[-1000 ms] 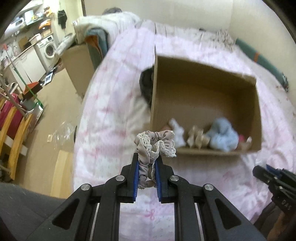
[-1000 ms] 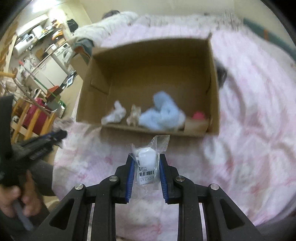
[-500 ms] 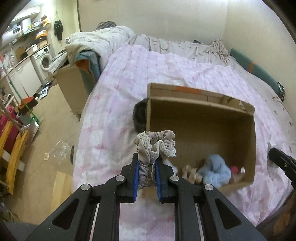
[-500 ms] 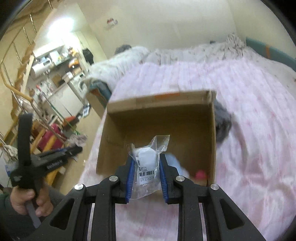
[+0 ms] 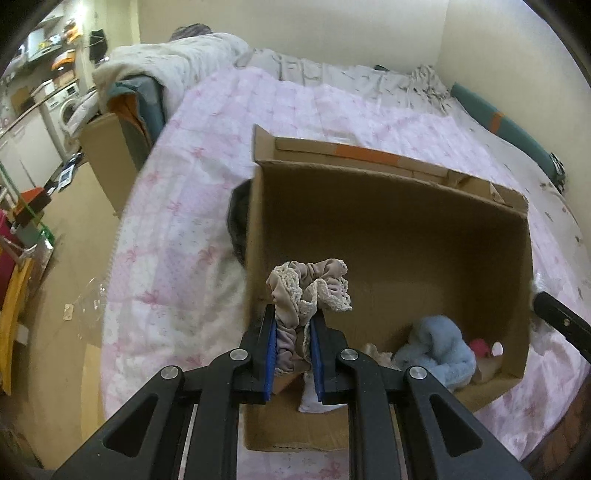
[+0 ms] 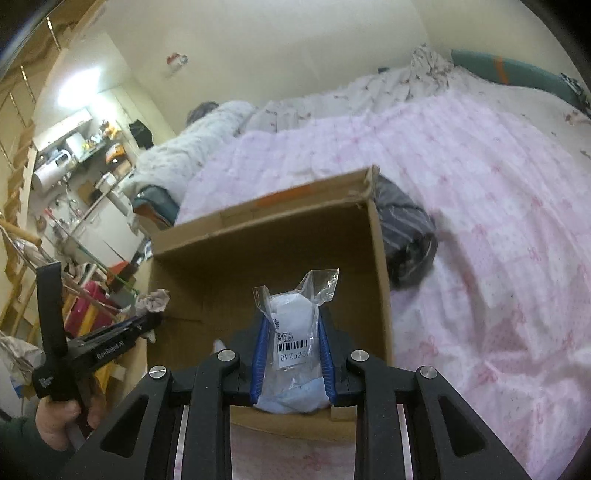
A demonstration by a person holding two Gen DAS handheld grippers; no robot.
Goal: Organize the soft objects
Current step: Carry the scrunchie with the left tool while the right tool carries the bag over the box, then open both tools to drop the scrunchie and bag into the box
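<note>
With a blue fluffy thing already in the box, your left gripper pinches a scrunchie and your right gripper a bagged item, both unreleased over the box's near edge.

A wide bed under a pale pink quilted cover printed with bows fills most of the room, its far side against a plain cream wall. A rumpled grey-white sheet lies along the far edge, a heaped white duvet at the far left corner, and a long teal bolster with an orange band along the right-hand wall. Left of the bed runs a tan floor. Beyond it a bright ceiling light shines over cluttered shelves and a white front-loading washing machine.
</note>
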